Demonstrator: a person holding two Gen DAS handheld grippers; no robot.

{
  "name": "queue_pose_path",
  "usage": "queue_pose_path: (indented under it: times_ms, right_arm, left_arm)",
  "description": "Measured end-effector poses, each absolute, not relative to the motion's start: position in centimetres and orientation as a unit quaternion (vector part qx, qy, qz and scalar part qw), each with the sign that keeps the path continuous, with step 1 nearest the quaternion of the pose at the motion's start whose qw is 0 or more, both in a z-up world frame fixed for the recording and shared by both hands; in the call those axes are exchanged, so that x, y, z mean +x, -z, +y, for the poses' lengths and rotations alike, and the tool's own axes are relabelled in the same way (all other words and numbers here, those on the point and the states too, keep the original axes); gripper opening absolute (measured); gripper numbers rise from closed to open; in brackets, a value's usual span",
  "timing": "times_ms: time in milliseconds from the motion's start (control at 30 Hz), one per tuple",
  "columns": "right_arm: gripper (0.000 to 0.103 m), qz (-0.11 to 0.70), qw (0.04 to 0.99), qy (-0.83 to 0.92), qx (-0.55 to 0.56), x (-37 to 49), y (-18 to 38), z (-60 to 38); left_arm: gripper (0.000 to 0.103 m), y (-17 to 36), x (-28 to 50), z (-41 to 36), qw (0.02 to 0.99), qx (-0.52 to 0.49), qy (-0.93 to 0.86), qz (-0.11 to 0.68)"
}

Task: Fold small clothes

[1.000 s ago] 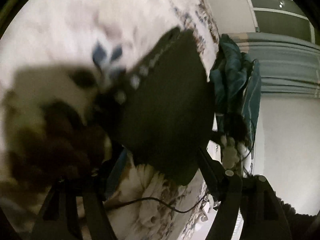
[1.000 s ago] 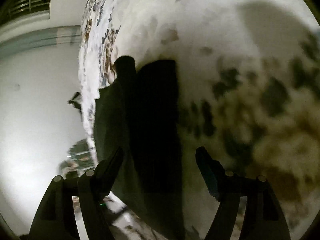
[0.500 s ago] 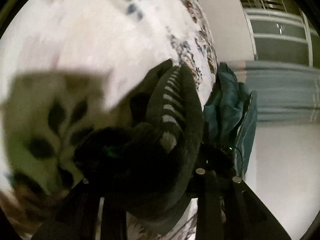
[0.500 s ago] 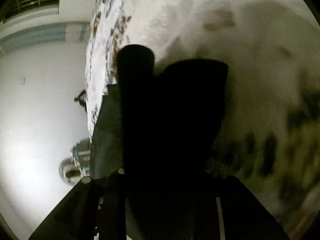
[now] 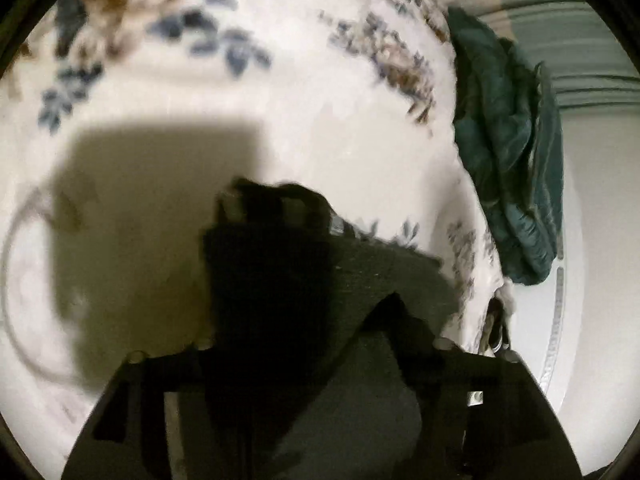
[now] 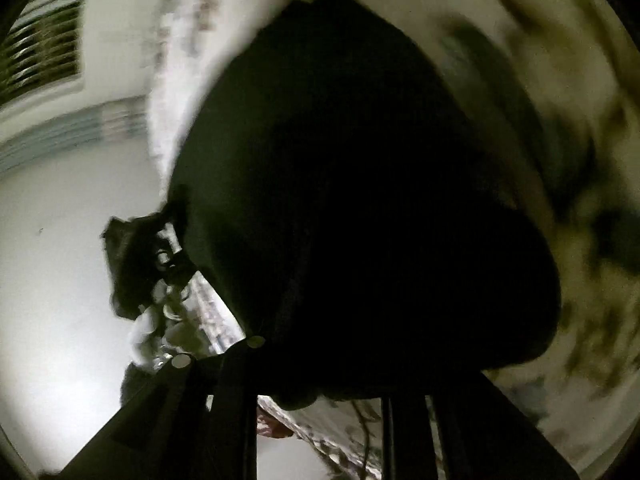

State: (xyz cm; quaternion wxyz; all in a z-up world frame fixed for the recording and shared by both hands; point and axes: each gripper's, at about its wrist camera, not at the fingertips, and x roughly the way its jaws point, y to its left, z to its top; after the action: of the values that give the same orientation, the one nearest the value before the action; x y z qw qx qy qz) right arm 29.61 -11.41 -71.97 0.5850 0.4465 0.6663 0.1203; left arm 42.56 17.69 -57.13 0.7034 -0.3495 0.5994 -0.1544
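Black garment [image 5: 280, 280]; white floral bedspread [image 5: 320, 80]; teal cloth [image 5: 508, 152].

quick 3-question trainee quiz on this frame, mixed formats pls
1. True or false: the dark garment lies on a floral bedspread.
2. The teal bundle sits: A) at the bedspread's edge, B) in a basket, C) in the right hand-held gripper.
3. Fill in: in the left wrist view, the left hand-held gripper is closed on the ____ garment.

Key: 1 true; 2 A; 3 dark.
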Motion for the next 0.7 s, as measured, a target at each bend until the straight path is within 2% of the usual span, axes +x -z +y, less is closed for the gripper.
queue_pose_path:
  times_ms: [67, 100, 200, 400, 500, 567, 667, 700]
  right_arm:
    - [0.047, 0.68, 0.56, -0.103, 0.461, 29.2, 73.6, -12.3]
    - [0.05, 0.689, 0.556, -0.104, 0.453, 29.3, 73.8, -12.7]
    - [0.056, 0.705, 0.567, -0.119, 0.408, 29.0, 72.4, -14.4]
    - [0.057, 0.747, 0.549, -0.108, 0.358, 25.6, 69.4, -19.4]
    - [0.058, 0.751, 0.556, -0.095, 0.343, 25.7, 68.2, -21.3]
    - [0.063, 0.737, 0.585, -0.096, 0.326, 27.1, 67.1, -23.3]
    - [0.063, 0.702, 0.637, -0.11, 0.298, 33.2, 66.8, -23.4]
    - [0.063, 0.687, 0.656, -0.123, 0.288, 36.2, 67.2, -22.6]
  left_arm:
    - [0.06, 56.8, 41.9, 17.9, 0.708, -0.369, 0.147, 0.584]
    - [0.06, 56.3, 41.6, 18.1, 0.711, -0.377, 0.144, 0.576]
    - [0.06, 53.5, 39.2, 19.1, 0.737, -0.385, 0.126, 0.541]
    - [0.062, 49.5, 29.9, 20.7, 0.78, -0.338, 0.044, 0.525]
    - [0.062, 51.1, 25.2, 20.2, 0.768, -0.32, 0.009, 0.555]
    - [0.062, 53.8, 22.6, 19.4, 0.754, -0.289, -0.015, 0.59]
    - [0.061, 58.7, 20.1, 18.0, 0.736, -0.245, -0.039, 0.63]
    - [0.065, 59.1, 19.7, 17.8, 0.754, -0.248, -0.039, 0.607]
